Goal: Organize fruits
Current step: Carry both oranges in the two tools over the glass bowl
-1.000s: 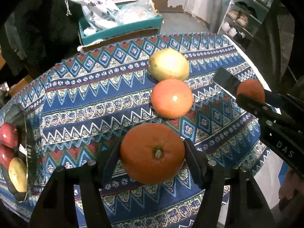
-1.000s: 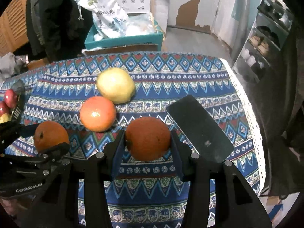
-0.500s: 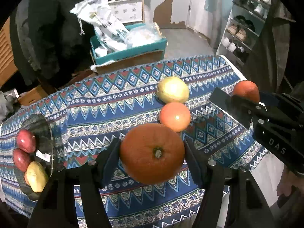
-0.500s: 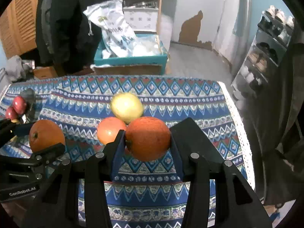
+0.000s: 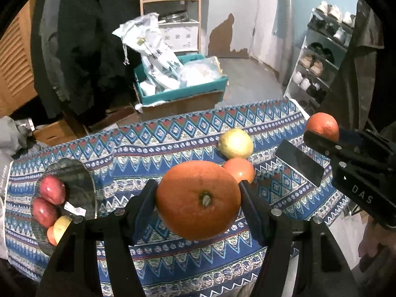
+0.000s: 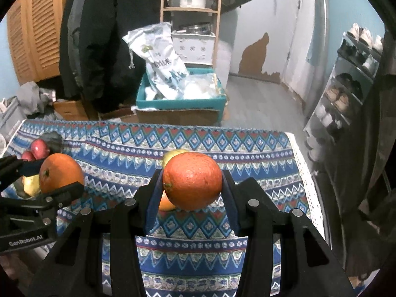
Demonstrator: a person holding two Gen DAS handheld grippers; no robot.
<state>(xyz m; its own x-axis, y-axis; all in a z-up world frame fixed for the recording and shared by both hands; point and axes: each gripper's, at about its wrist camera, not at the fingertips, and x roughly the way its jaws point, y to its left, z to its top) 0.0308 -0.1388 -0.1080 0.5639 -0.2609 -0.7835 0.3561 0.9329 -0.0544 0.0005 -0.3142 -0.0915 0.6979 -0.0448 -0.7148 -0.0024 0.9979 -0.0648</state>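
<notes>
We're seeing a pale blue wall [image 6: 259,19] with peeling paint, grey floor [image 6: 257,94], wooden shelf unit [image 6: 190,12] holding a pot, louvred wooden doors [image 6: 32,29] at left, dark coats [image 6: 106,37] hanging, shoe rack [image 6: 351,84] at right, teal box [image 6: 180,104] on cardboard, patterned cloth covering the surface [image 6: 222,143].

Small loose orange [image 6: 165,204] mostly hidden behind the held round orange fruit [image 6: 193,180], yellow-green pear [image 6: 173,155] likewise, dark glass plate [image 5: 74,173] partly behind left fingers [image 5: 144,205], sack lettering too small to read
</notes>
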